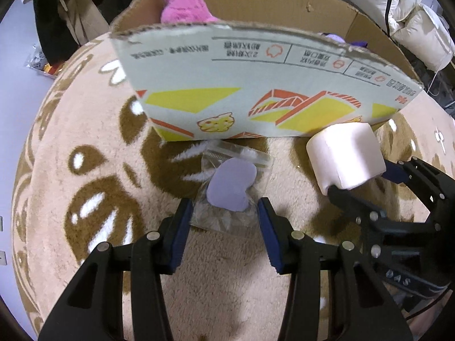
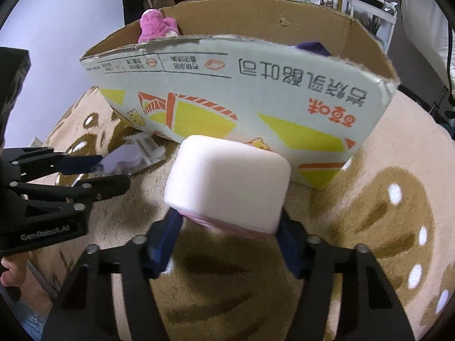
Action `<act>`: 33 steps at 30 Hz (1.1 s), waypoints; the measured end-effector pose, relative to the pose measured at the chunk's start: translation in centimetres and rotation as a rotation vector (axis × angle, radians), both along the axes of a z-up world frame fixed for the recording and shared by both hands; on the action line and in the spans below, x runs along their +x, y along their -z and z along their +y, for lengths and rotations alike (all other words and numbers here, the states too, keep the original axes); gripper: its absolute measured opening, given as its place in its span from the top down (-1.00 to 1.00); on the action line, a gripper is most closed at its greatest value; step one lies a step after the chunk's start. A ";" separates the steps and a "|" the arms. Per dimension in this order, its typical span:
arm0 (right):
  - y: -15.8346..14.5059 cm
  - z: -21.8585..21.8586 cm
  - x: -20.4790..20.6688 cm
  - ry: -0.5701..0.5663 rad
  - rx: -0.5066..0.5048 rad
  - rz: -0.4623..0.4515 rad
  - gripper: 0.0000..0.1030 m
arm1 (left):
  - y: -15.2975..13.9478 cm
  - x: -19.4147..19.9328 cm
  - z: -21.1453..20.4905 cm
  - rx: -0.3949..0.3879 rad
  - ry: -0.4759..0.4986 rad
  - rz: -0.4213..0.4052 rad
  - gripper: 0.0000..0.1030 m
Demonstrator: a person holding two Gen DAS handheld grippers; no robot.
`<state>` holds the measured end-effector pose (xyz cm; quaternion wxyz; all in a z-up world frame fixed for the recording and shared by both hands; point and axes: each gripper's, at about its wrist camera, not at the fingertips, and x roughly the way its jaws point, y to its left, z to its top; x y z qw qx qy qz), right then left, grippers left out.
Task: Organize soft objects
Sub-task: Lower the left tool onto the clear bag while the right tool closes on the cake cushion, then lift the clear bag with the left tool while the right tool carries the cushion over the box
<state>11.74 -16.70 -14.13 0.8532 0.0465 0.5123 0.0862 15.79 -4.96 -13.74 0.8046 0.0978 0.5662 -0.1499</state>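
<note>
The white block sits clamped between the blue pads of my right tongs, lifted just off the rug and just in front of the box. The bagged purple pad lies on the rug at the foot of the box, its near end between the spread fingers of my left tongs; those stand released, and I cannot tell whether the pads touch the bag.

My left view shows the bag whole, with its zip strip and crumpled clear plastic; my right view catches only a corner of it beside the left tongs. The right view alone shows the block's pink underside. From the left, the right tongs appear side-on.

Inside the box, a pink plush and something purple are mostly hidden behind the front wall.
</note>
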 end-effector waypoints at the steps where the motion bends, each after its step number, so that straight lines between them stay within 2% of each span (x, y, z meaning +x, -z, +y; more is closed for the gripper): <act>1: -0.3 -0.1 -0.2 0.001 0.003 0.001 -0.14 | -0.4 -0.4 0.1 0.002 0.001 -0.009 0.12; 6: -1.5 -0.4 -1.3 0.016 0.019 -0.011 0.09 | -2.9 -3.0 0.6 0.007 -0.007 -0.065 0.12; 11: -3.6 -1.7 -2.7 0.046 0.031 -0.065 0.16 | -5.5 -4.6 0.9 0.006 -0.034 -0.128 0.12; 15: -5.7 -2.1 -4.0 0.098 0.009 -0.142 0.22 | -8.1 -6.7 0.8 -0.008 -0.046 -0.226 0.12; 20: -8.9 -3.1 -6.0 0.143 -0.001 -0.281 0.27 | -11.1 -8.2 1.5 -0.039 -0.095 -0.347 0.12; 26: -11.4 -2.7 -6.7 0.134 -0.003 -0.418 0.32 | -13.8 -6.3 4.9 -0.110 -0.157 -0.497 0.12; 33: -13.3 -2.4 -6.7 0.134 -0.016 -0.509 0.41 | -16.2 -5.7 4.7 -0.137 -0.144 -0.595 0.12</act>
